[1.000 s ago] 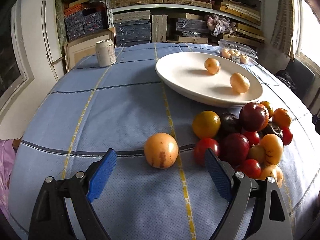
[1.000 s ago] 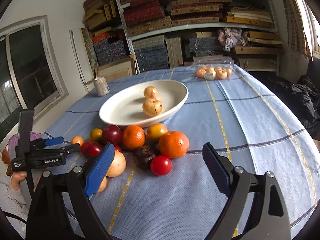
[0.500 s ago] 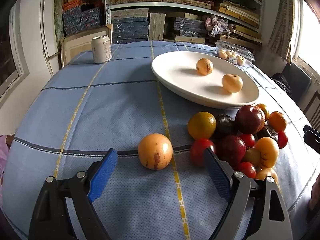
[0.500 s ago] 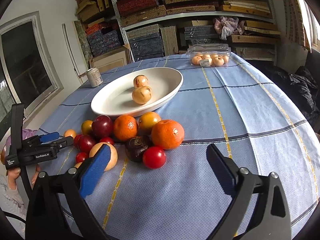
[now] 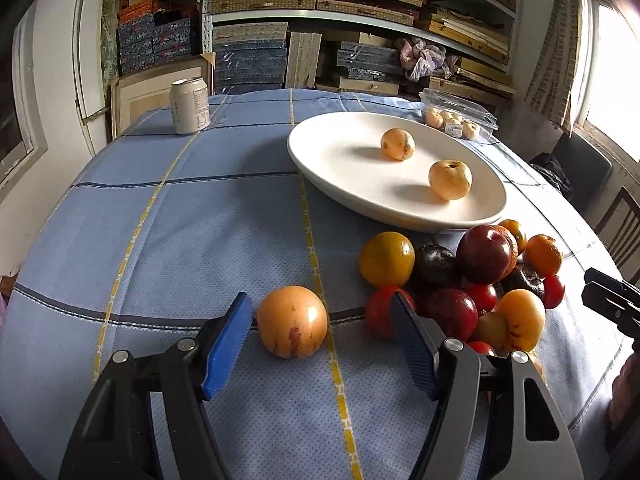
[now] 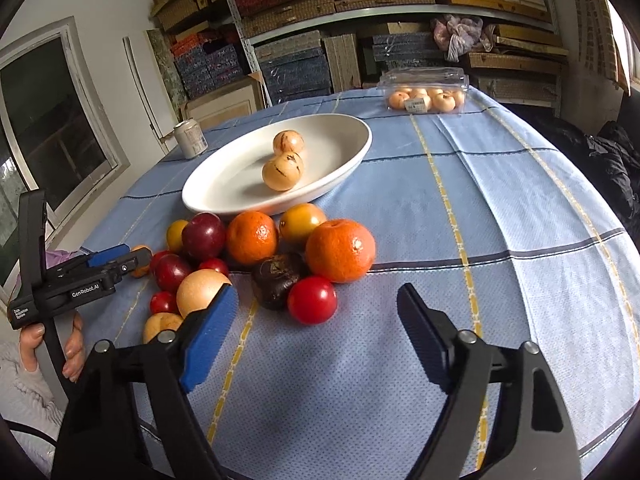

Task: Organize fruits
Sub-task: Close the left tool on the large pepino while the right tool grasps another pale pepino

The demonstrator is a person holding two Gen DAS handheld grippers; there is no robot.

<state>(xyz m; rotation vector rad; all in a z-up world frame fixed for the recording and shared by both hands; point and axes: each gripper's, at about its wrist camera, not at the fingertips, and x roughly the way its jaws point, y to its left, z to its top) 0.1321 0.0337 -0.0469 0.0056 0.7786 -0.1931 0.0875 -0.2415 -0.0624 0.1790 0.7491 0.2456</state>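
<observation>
A lone yellow-orange fruit [image 5: 292, 327] lies on the blue tablecloth, between the open fingers of my left gripper [image 5: 322, 320], near the left pad; the jaws do not touch it. A pile of oranges, plums and tomatoes [image 5: 468, 280] lies right of it, also seen in the right wrist view [image 6: 256, 256]. A white oval plate [image 5: 348, 160] holds two pale yellow fruits [image 5: 450, 180]. My right gripper [image 6: 316, 316] is open and empty, just in front of a red tomato [image 6: 312, 299]. The left gripper shows at the left of the right wrist view [image 6: 116, 260].
A drink can [image 5: 190, 105] stands at the table's far left. A clear plastic box of small fruits [image 6: 424, 94] sits at the far edge. Shelves with stacked boxes fill the back wall. A dark chair [image 5: 624, 224] stands to the right.
My left gripper has moved forward, so the lone yellow-orange fruit now sits between its fingers. My right gripper has moved closer to the pile.
</observation>
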